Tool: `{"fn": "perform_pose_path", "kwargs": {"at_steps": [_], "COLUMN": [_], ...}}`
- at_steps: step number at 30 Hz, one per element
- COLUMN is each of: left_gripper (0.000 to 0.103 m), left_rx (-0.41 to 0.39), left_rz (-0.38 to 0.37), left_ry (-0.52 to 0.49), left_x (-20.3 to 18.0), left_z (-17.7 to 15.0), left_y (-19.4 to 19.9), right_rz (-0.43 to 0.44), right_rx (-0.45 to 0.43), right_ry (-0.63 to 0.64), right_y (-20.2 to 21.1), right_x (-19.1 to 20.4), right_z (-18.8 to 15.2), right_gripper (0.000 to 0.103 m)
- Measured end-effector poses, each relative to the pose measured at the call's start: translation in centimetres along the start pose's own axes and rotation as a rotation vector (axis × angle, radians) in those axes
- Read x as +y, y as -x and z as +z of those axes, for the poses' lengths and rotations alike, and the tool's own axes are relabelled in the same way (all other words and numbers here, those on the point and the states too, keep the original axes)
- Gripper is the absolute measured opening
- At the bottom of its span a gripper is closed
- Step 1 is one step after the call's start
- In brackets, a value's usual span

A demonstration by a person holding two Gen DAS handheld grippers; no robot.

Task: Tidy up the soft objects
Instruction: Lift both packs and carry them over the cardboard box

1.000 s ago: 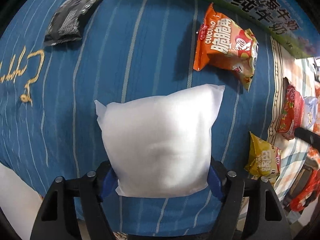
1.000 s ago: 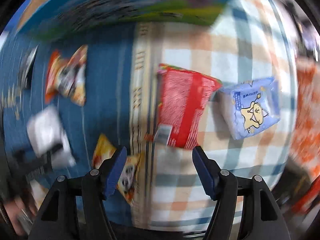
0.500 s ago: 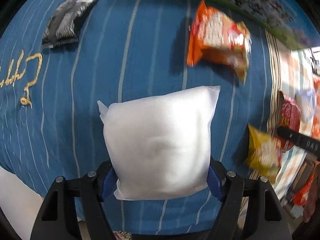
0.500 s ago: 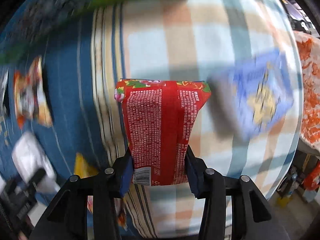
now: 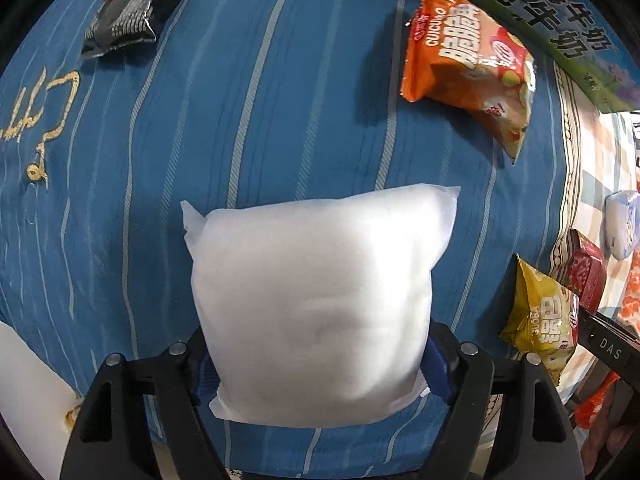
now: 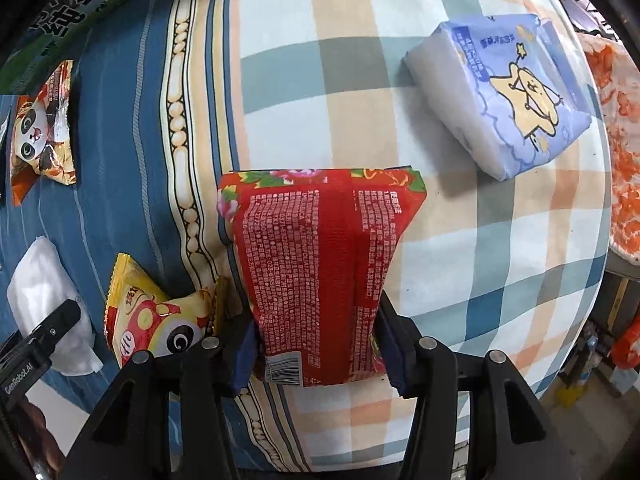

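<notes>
My left gripper (image 5: pixel 316 364) is shut on a white soft pillow pack (image 5: pixel 316 292), held over the blue striped cloth (image 5: pixel 200 128). The pack also shows in the right wrist view (image 6: pixel 44 296). My right gripper (image 6: pixel 320 356) is shut on a red tissue pack (image 6: pixel 320 264), its far end over the checked cloth (image 6: pixel 320 60). The red pack also shows in the left wrist view (image 5: pixel 586 276). A lilac tissue pack with a yellow star figure (image 6: pixel 504 88) lies on the checked cloth to the far right.
An orange snack bag (image 5: pixel 468 64) and a black packet (image 5: pixel 124 20) lie on the blue cloth. A yellow snack bag (image 5: pixel 540 316) (image 6: pixel 152 316) lies near the cloth seam. A green-edged blue box (image 5: pixel 568 32) stands at the back. An orange patterned cloth (image 6: pixel 616 120) lies at the far right.
My right gripper has moved in over the red tissue pack and shut on it. My left gripper stays shut on the white pillow pack and has shifted only slightly.
</notes>
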State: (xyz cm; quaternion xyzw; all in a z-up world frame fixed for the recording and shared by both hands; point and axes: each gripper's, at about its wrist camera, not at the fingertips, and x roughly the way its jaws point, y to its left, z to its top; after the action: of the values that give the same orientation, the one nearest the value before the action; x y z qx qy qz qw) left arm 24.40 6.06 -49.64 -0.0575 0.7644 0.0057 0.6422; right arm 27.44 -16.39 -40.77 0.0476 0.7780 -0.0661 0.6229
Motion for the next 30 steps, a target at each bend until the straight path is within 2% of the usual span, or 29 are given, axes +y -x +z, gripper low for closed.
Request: {"fn": "perform_pose_path", "kwargs": {"at_steps": [5, 10, 16, 19, 23, 25, 27, 30], "left_gripper": [0.069, 0.067, 0.067, 0.067, 0.067, 0.067, 0.067, 0.067], "left_rx": [-0.017, -0.063, -0.147, -0.197, -0.281, -0.32, -0.354, -0.386], "left_rz": [0.02, 0.065, 0.085, 0.071, 0.032, 0.017, 0.001, -0.037], "left_ry": [-0.013, -0.063, -0.109, -0.126, -0.169, -0.191, -0.225, -0.274], "left_x": [-2.2, -2.4, -3.8, -2.8, -3.4, -5.5, -6.5, -8.1], "left_z": [-1.2, -0.6, -0.1, 0.1, 0.1, -4.9, -6.0, -6.5], "left_y": [1.4, 3.3, 6.6, 9.4, 14.1, 17.6, 20.1, 22.9], "right_rz": [-0.036, -0.048, -0.023, 0.001, 0.044, 0.07, 0.093, 0.14], "right_rx": [-0.022, -0.045, -0.128, -0.176, -0.241, -0.276, -0.308, -0.367], "right_ry": [0.028, 0.051, 0.066, 0.071, 0.077, 0.078, 0.077, 0.079], "right_y": [-0.8, 0.9, 7.5, 10.6, 16.1, 18.0, 18.5, 21.4], "right_x": [0.7, 1.7, 2.5, 2.8, 3.0, 3.0, 3.1, 3.6], "right_z": [-2.1, -3.2, -4.5, -5.4, -7.0, -7.8, -8.4, -9.1], "right_gripper": [0.048, 0.046, 0.045, 0.045, 0.045, 0.045, 0.045, 0.045]}}
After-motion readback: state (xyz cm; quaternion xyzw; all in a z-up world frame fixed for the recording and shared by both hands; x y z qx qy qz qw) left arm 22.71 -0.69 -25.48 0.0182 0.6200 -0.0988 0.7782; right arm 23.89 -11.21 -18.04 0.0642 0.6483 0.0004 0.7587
